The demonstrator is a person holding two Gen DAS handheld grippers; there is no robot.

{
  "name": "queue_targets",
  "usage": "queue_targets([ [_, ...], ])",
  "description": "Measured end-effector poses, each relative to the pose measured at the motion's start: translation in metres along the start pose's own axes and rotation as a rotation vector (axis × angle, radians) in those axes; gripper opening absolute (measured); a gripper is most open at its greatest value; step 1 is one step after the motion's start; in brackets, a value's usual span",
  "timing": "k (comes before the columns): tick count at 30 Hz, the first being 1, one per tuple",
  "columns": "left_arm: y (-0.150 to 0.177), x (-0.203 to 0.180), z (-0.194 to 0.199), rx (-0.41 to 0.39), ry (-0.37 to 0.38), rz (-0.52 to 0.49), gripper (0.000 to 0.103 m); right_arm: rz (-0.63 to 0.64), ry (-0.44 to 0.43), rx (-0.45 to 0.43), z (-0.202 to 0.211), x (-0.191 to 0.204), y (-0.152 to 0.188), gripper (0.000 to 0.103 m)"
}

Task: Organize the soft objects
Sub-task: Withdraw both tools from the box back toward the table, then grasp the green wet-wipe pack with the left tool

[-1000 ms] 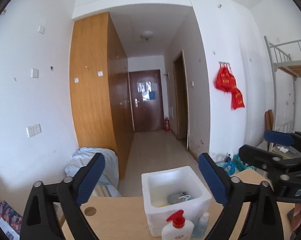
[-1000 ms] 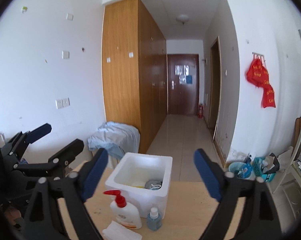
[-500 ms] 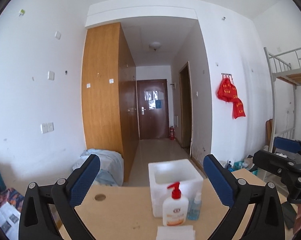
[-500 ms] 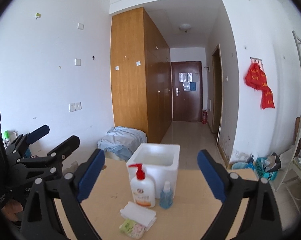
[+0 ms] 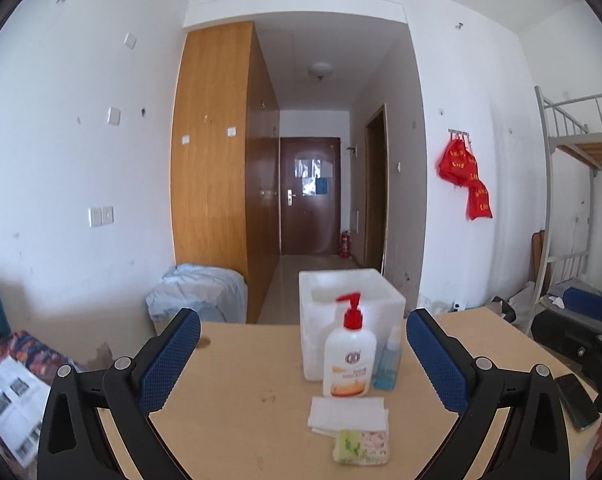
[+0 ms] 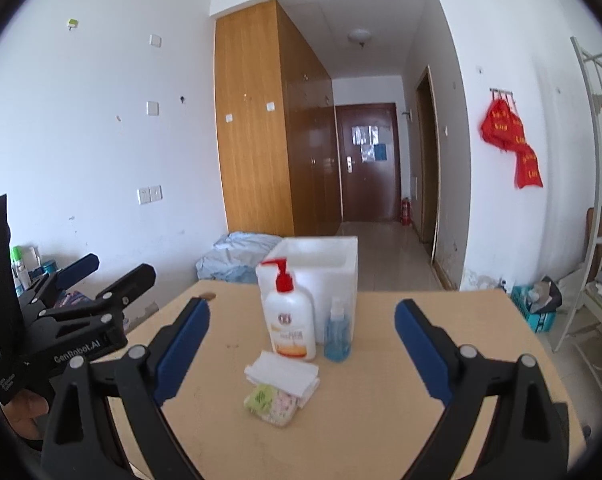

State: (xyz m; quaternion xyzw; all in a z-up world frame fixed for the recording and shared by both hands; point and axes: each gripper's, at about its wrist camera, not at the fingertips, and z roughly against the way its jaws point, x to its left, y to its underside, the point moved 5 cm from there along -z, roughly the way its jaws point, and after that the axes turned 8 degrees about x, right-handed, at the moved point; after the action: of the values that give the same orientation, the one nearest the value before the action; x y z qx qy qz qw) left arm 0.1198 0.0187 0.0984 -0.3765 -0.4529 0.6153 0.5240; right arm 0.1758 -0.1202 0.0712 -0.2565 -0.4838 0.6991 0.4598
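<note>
Fingers spread wide on both grippers, nothing between them, and the soft things waiting on the table ahead of you.

Your left gripper (image 5: pixel 303 346) and right gripper (image 6: pixel 302 330) both hover above the near end of the table (image 5: pixel 241 412), jaws parted and empty. The small flowered tissue pack (image 5: pixel 362 446) lies nearest you, touching the front edge of the white tissue stack (image 5: pixel 347 416). Just behind them stands the pump bottle (image 5: pixel 350 360) with the little blue bottle (image 5: pixel 387 364) beside it, and the white foam box (image 5: pixel 351 304) behind those. I'd say go for the pack first: come down low, straddle its short sides, and close gently so it doesn't squash or skid. Keep clear of the pump bottle; it looks easy to tip. The box seems the likely home.
</note>
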Motion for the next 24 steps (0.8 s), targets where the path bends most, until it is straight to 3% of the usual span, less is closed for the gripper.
queue_targets([
  [11, 0.067, 0.002, -0.026, 0.106, 0.011, 0.029, 0.103, -0.031, -0.007, 0.132, -0.029, -0.007, 0.062, 0.096],
  [14, 0.081, 0.0, -0.031, 0.127, 0.024, 0.029, 0.103, -0.054, -0.008, 0.152, -0.033, -0.011, 0.07, 0.096],
  [16, 0.092, -0.001, -0.035, 0.138, -0.01, 0.02, 0.103, -0.07, -0.005, 0.167, -0.037, -0.014, 0.075, 0.096],
  [24, 0.115, -0.003, -0.058, 0.21, 0.028, 0.012, 0.103, -0.061, 0.006, 0.225, -0.052, -0.016, 0.082, 0.096],
])
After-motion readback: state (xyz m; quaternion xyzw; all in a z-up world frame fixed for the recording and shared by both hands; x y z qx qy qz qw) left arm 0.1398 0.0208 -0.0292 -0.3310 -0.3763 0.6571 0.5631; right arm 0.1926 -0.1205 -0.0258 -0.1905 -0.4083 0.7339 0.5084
